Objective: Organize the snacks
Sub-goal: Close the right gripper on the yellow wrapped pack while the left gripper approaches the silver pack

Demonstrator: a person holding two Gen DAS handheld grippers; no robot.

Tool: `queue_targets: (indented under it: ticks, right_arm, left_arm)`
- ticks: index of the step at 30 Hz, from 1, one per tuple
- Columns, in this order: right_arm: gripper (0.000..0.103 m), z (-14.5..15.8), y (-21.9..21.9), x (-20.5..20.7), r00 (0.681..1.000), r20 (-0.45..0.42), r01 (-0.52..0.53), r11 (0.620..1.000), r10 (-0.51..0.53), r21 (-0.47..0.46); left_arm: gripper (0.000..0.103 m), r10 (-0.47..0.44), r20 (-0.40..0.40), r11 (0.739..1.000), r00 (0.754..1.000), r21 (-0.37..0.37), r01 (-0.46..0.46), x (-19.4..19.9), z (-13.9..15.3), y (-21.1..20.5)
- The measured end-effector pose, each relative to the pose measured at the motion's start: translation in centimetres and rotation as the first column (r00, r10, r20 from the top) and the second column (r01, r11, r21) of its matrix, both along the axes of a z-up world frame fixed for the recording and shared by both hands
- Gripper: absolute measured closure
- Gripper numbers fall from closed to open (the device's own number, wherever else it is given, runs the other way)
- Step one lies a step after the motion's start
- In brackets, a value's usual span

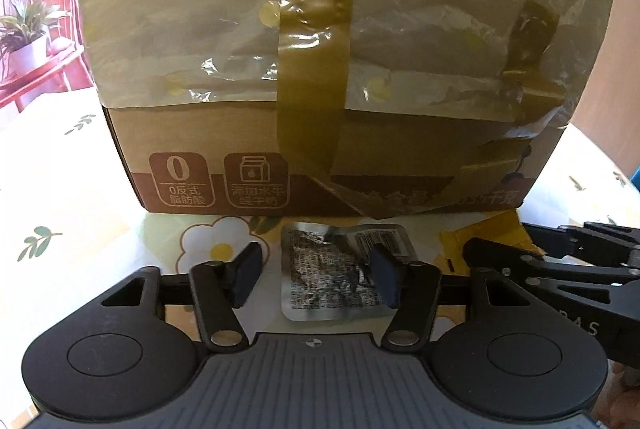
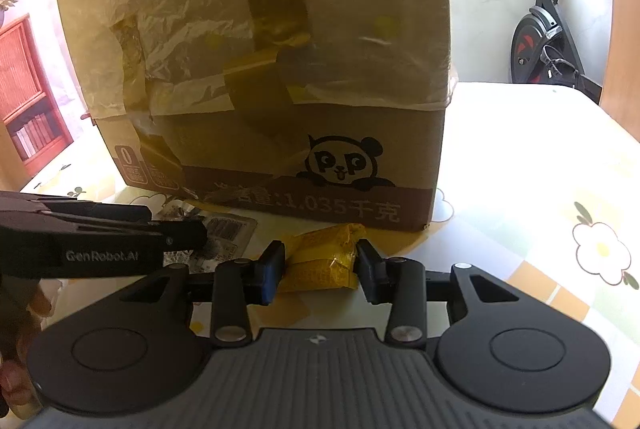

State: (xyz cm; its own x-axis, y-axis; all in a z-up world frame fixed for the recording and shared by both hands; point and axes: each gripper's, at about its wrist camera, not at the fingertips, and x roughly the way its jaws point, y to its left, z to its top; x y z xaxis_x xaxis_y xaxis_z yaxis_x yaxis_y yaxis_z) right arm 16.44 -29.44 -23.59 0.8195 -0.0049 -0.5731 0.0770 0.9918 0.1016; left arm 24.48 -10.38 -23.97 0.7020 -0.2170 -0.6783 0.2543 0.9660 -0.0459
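A silver foil snack packet point(image 1: 336, 269) lies flat on the flowered tablecloth just in front of a tall cardboard box point(image 1: 320, 157). My left gripper point(image 1: 316, 277) is open, its fingers on either side of the packet, low over it. A yellow snack packet point(image 2: 324, 261) lies to the right of the silver one point(image 2: 224, 229), also before the box point(image 2: 320, 149). My right gripper point(image 2: 320, 269) is open around the yellow packet, pads close to its sides. The right gripper shows at the edge of the left wrist view point(image 1: 560, 269).
The box is taped and wrapped in plastic film on top. The table point(image 2: 540, 189) extends to the right. A red chair with a potted plant point(image 1: 28, 41) stands at far left, a red shelf point(image 2: 24, 97) and an exercise bike point(image 2: 548, 41) behind.
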Motion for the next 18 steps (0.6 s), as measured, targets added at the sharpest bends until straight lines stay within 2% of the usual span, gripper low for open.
queue_targets:
  ticks: [1,4,5,12,13,14,18]
  right_arm:
    - [0.061,0.0,0.0,0.0,1.0,0.0,0.0,1.0,0.0,0.002]
    - [0.061,0.0,-0.1,0.0,1.0,0.001,0.0,1.0,0.0,0.009]
    - [0.061,0.0,-0.1,0.0,1.0,0.002,0.0,1.0,0.0,0.01]
    - [0.063,0.0,-0.2,0.0,1.0,0.004,-0.012,1.0,0.012,0.021]
    - [0.063,0.0,-0.2,0.0,1.0,0.005,-0.016,1.0,0.016,0.021]
    - [0.066,0.0,-0.1,0.0,1.0,0.006,-0.022,1.0,0.022,0.022]
    - [0.068,0.1,0.2,-0.3,0.999,0.021,-0.049,0.999,0.049,0.022]
  left_arm:
    - [0.059,-0.005,0.003,1.0,1.0,-0.008,0.005,-0.2,0.1,0.0]
    - [0.061,-0.003,-0.008,0.999,1.0,-0.034,0.003,-0.8,0.2,0.6]
    - [0.065,0.001,-0.011,0.999,1.0,-0.043,-0.001,-1.0,0.2,0.7]
    - [0.067,0.014,0.013,0.998,1.0,-0.063,-0.013,-2.8,1.1,2.3]
    - [0.085,0.017,0.021,0.998,1.0,-0.06,-0.015,-3.0,1.3,2.4]
    - [0.096,0.016,0.021,0.998,1.0,-0.059,-0.015,-3.0,1.3,2.5]
    - [0.096,0.016,0.012,0.997,1.0,-0.073,-0.015,-3.4,1.4,3.3]
